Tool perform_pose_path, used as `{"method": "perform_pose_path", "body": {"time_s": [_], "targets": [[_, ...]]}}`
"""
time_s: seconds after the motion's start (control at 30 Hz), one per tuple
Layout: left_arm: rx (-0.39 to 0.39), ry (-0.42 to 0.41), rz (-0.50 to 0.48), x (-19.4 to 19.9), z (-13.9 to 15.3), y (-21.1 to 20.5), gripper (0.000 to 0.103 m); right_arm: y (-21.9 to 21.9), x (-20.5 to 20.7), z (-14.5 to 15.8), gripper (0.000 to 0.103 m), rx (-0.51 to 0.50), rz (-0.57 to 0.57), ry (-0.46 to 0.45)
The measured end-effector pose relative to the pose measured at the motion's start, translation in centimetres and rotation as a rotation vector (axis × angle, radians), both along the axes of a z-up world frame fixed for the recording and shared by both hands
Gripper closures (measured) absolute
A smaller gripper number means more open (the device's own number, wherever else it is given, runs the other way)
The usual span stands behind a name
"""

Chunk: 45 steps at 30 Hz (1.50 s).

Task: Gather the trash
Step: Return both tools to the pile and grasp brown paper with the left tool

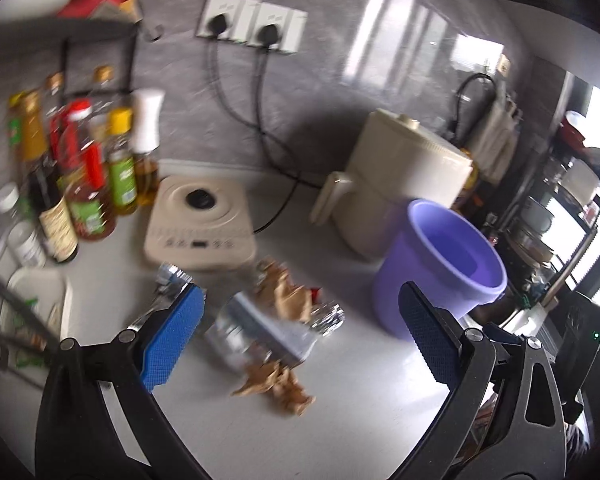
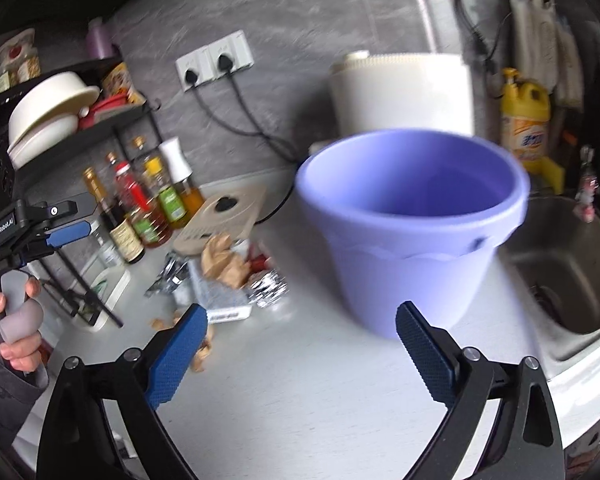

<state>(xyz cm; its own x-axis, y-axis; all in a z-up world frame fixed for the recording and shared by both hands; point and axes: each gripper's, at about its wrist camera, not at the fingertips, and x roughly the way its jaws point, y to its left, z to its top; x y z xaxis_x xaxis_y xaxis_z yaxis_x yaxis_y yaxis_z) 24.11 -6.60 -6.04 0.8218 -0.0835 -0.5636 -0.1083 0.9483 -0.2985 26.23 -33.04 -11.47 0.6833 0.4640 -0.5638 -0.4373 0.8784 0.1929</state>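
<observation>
Pale grey laminate forms the countertop [image 2: 300,380], on which everything else is placed. A steel sink [image 2: 568,264] is set into it, to the right of the bucket in the right wrist view. The lilac plastic bucket [image 2: 412,216] stands upright and is taken here as the landmark. Directly behind the bucket, a cream appliance [image 1: 412,160] with a side handle is seen against the wall. To the left of the bucket, a flat cream induction base [image 1: 202,224] is plugged into the wall sockets [image 1: 252,24]. Further left of the bucket, a cluster of sauce and oil bottles [image 1: 84,172] is grouped; their labels are too blurred to be read. To the right of the bucket and behind it, a yellow detergent bottle [image 2: 526,120] carries lettering that cannot be made out.

The trash [image 1: 276,320] lies on the counter just left of the bucket: a crushed clear bottle, crumpled brown paper and foil scraps.

The left gripper [image 1: 300,340] is held above the trash with its jaws spread wide and nothing between them. The right gripper [image 2: 300,344] is aimed at the bucket, jaws likewise spread and empty. On the left gripper's body, "GenRobot.AI" is printed. Its handle is held by a hand [image 2: 14,320].
</observation>
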Motion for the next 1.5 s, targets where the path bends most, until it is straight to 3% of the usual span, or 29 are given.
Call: {"method": "perform_pose_path", "body": {"time_s": [0.13,0.37,0.7,0.8,0.87,0.9,1.03,1.2,1.5], "targets": [[-0.029,0.029,0.031,-1.1,-2.0,1.2,0.008,1.8,0.2,-1.2,0.016,-0.008,0.041,0.045],[-0.074,0.125,0.033,-1.0,-6.4,1.7,0.026,3.9,0.1,-3.4,0.025,-0.023,0.081,0.104],[-0.125,0.225,-0.018,2.2,-12.2,1.3,0.028,5.7,0.4,-4.4,0.030,-0.072,0.102,0.133],[-0.140,0.241,-0.023,3.2,-14.0,1.2,0.042,6.5,0.7,-4.2,0.031,-0.088,0.122,0.119],[-0.182,0.263,-0.009,3.5,-15.2,1.4,0.068,7.0,1.0,-4.3,0.032,-0.100,0.133,0.122],[-0.191,0.271,-0.003,3.5,-15.5,1.5,0.074,7.2,1.2,-4.4,0.033,-0.103,0.137,0.129],[-0.190,0.260,0.014,2.6,-15.0,1.8,0.082,8.1,1.8,-4.7,0.033,-0.106,0.165,0.144],[-0.205,0.225,0.059,0.6,-13.5,3.2,0.082,10.2,2.9,-4.5,0.037,-0.104,0.222,0.125],[-0.163,0.211,0.209,-1.8,-12.2,6.3,0.082,14.5,6.4,-4.3,0.040,-0.142,0.289,0.071]]}}
